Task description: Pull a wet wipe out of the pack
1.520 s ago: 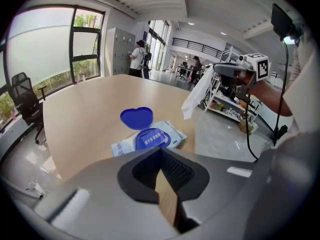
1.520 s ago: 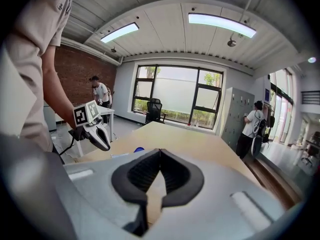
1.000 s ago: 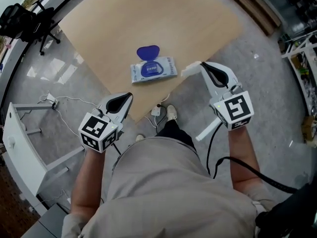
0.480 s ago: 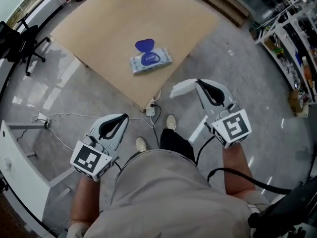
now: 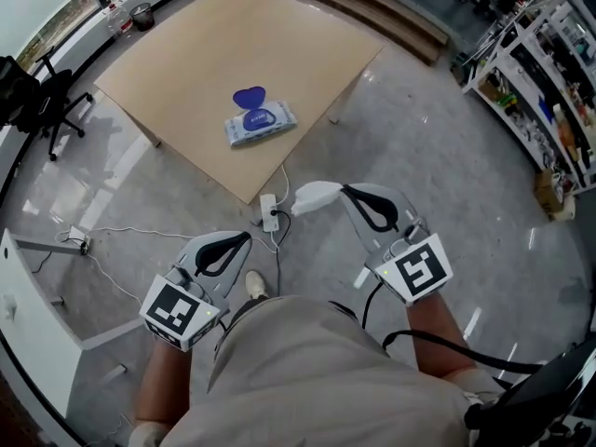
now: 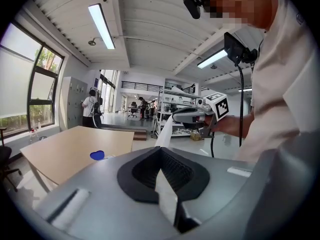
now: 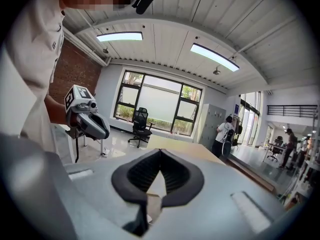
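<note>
The wet wipe pack (image 5: 260,124) lies on the wooden table (image 5: 214,45), its blue lid (image 5: 248,96) flipped open; that lid (image 6: 97,155) also shows small in the left gripper view. My right gripper (image 5: 346,190) is shut on a white wet wipe (image 5: 315,196), held over the floor well short of the table. The left gripper view shows this wipe (image 6: 165,134) hanging from the right gripper (image 6: 192,115). My left gripper (image 5: 244,237) is shut with nothing in it, low at the left over the floor. The right gripper view shows the left gripper (image 7: 95,126) at its left.
A power strip (image 5: 269,214) with cables lies on the floor by the table's near corner. An office chair (image 5: 28,91) stands at the left, shelving (image 5: 549,73) at the right, steps (image 5: 372,7) at the back. A white frame (image 5: 28,315) is at the lower left.
The person has stepped back from the table, so the pack sits farther away. Both grippers now hang over the floor. The right gripper still holds the wipe.
</note>
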### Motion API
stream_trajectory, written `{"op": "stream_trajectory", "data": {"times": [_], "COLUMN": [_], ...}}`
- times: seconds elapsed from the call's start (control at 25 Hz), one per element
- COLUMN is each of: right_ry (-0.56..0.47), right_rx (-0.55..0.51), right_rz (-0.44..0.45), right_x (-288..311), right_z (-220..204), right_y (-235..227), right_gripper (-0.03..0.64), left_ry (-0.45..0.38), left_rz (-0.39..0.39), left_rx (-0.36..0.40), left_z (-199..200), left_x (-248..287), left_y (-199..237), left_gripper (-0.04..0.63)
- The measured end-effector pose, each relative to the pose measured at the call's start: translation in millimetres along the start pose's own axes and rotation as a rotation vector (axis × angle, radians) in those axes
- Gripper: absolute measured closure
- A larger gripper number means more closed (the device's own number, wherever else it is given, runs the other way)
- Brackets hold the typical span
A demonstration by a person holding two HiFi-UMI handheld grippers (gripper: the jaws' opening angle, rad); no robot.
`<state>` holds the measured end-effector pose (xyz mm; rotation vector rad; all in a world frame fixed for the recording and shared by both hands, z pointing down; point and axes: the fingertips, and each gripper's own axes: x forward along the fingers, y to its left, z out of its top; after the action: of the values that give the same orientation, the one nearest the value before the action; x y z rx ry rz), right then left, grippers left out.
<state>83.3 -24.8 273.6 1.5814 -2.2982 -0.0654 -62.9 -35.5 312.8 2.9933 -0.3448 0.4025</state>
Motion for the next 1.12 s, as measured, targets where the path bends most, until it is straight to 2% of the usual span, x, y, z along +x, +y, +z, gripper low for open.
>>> {"op": "stream_trajectory", "data": {"times": [0.24, 0.48, 0.6, 0.68, 0.8, 1.12], "right_ry": [-0.024, -0.048, -0.047, -0.058, -0.079, -0.082], "right_rx": [0.013, 0.067, 0.086, 0.089, 0.096, 0.127], "right_rz": [0.04, 0.114, 0.144, 0.146, 0.127, 0.055], "right_x": [-86.7, -166.5, -195.6, -212.6, -235.1, -274.5], "right_z": [-14.6, -46.0, -62.3, -67.4, -68.5, -56.3], "right_y": [8.5, 27.9, 31.6, 33.6, 37.8, 65.9], "right_gripper": [0.614, 0.614, 0.614, 0.614, 0.614, 0.614], "left_ry": [-0.001, 0.005, 0.038, 0.065, 0.085, 0.053], "left_rz": [0.0, 0.066, 0.083, 0.079, 0.064, -0.004], "left_rx": [-0.038, -0.048, -0.062, -0.042, -0.003, 0.064], "left_z": [21.1, 14.4, 6.9, 5.1, 5.4, 14.1], "left_x": [13.4, 17.7, 17.4, 15.6, 15.0, -4.0], "left_y": [-97.8, -182.4, -220.7, -243.5, -265.3, -291.6], "left_gripper": [0.589, 0.589, 0.589, 0.589, 0.589, 0.589]}}
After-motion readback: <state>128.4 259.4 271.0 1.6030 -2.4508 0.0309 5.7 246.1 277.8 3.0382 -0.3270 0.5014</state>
